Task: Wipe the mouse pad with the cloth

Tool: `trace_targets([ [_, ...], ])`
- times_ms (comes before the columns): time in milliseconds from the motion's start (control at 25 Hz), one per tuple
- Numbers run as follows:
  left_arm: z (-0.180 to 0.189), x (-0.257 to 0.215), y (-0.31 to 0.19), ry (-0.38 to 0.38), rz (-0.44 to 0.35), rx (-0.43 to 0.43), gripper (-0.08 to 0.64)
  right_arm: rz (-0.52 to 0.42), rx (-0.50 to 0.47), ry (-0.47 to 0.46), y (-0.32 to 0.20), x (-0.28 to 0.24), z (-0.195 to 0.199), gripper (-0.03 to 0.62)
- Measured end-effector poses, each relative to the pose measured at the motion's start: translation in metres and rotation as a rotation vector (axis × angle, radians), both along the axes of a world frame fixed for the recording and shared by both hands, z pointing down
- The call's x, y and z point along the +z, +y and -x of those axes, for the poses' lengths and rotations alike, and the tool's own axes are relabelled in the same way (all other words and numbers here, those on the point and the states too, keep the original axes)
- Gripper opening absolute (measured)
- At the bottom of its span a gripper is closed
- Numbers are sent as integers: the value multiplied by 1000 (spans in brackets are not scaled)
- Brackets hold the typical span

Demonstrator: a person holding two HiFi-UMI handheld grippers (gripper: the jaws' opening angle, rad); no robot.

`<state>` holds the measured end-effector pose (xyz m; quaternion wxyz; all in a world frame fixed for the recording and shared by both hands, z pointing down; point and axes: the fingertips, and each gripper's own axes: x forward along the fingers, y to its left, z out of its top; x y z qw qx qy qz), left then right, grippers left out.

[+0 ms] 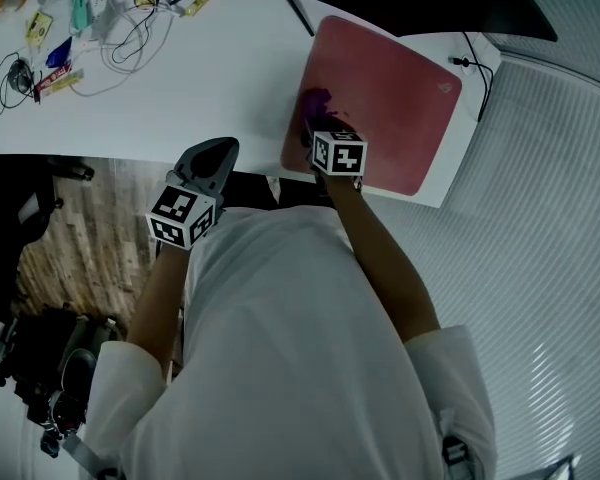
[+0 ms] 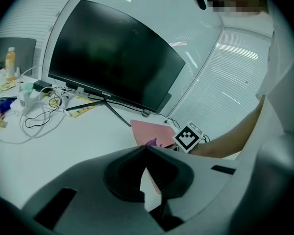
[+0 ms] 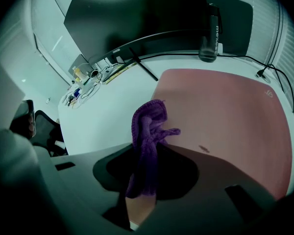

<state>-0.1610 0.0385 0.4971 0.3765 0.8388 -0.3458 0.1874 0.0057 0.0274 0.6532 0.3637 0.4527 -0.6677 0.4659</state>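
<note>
R gripper (image 3: 146, 153) – clamped on cloth (image 3: 149, 121), at mouse pad (image 3: 225, 111) edge | L gripper (image 2: 146, 147) – closed, empty

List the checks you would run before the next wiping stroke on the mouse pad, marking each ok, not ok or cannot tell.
1. Cloth gripped: ok, it is clamped between the right gripper jaws.
2. Cloth over the mouse pad: ok, near its left edge.
3. Cloth pressing on the pad: cannot tell.
4. Stroke path free: ok, the bottle and cable sit beyond the far edge.
5. Pad clean: not ok, a dark speck shows.
6. Left gripper out of the way: ok, shut, empty, left of the pad.
</note>
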Motion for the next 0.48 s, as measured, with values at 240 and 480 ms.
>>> trace_targets([
  [240,14,2,-2,8,-6,-2,17,-10,-21,-30,-4,-2,24,127],
  [480,23,3,-13,2,-23,6,17,-47,-10,-91,-25,-14,43,127],
])
